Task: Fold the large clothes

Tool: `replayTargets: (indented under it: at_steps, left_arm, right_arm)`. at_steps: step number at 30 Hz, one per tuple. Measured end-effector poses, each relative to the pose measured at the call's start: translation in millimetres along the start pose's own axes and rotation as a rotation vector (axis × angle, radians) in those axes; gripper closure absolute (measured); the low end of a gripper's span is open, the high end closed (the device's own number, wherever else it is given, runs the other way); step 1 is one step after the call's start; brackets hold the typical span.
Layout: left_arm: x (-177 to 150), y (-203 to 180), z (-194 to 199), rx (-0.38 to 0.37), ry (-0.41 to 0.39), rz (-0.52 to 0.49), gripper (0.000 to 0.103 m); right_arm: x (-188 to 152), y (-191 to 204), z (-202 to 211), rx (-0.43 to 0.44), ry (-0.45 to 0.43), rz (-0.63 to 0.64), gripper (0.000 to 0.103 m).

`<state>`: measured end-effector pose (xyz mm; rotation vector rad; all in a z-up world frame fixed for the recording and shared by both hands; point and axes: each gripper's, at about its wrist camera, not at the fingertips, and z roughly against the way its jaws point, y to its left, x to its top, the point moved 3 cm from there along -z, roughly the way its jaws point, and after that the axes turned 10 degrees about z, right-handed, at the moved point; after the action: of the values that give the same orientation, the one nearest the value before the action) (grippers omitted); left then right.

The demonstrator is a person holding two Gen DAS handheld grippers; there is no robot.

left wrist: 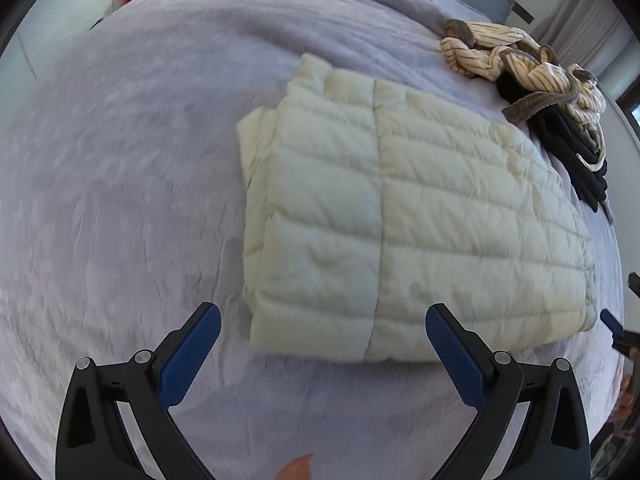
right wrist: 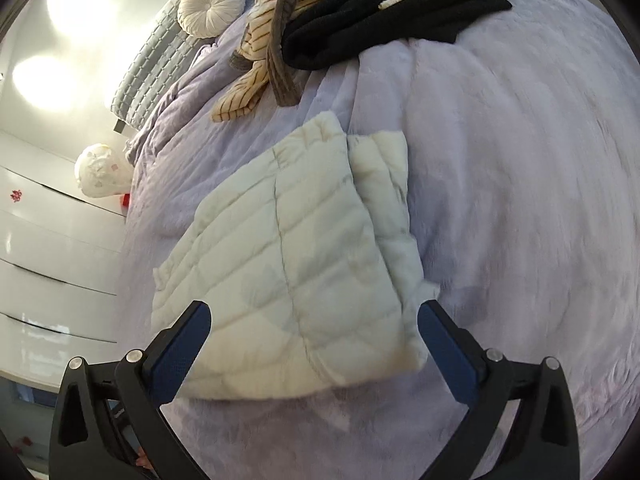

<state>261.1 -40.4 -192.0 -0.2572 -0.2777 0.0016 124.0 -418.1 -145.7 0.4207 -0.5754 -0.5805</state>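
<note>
A cream quilted puffer jacket point(left wrist: 400, 216) lies folded into a flat rectangle on the lavender bedspread point(left wrist: 120, 200). My left gripper point(left wrist: 324, 320) hovers open above the jacket's near edge, blue pads spread wide, nothing between them. In the right wrist view the same jacket point(right wrist: 288, 264) lies below my right gripper point(right wrist: 314, 320), which is open too, its fingers straddling the jacket's near end without pressing on it. The right gripper's fingertip point(left wrist: 610, 320) peeks in at the left view's right edge.
A pile of striped cream, grey and black clothes point(right wrist: 360, 8) sits at the far side of the bed point(left wrist: 540, 92). A round white cushion point(right wrist: 210, 6) rests by the grey headboard point(right wrist: 160, 60). White drawers point(right wrist: 48, 240) stand to the left.
</note>
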Motion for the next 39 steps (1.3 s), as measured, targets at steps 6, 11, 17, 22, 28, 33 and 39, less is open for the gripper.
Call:
replayTargets:
  at_steps: [6,11,17,22,28,33,39]
  left_arm:
    - [-12,23,-5,-0.041,0.032,0.111,0.0]
    - [-20,34,-13,-0.158,0.061,0.207,0.0]
    - [-27,44,-31,-0.299,0.097,0.356,0.0]
    - [-19,44,-48,-0.337,0.095,0.397,0.0]
    - [12,41,-63,-0.354,0.052,0.418,0.0]
    - [27,34,-71,-0.347,0.043,0.379,0.004]
    - [35,31,-66,-0.389,0.061,0.329,0.062]
  right_arm:
    - [-32,-11,0,0.023,0.03,-0.073,0.0]
    - [-51,-17,-20,0.098,0.095,-0.14,0.0]
    - [-53,-16,-46,0.183,0.105,-0.197,0.0]
    - [-46,-17,-71,0.251,0.092,-0.262,0.0]
    - [-29,-25,-98,0.332,0.053,-0.336,0.0]
    - [-22,-36,-117,0.382,0.03,-0.449,0.002]
    - [-29,-50,-128,0.409,0.054,-0.585,0.043]
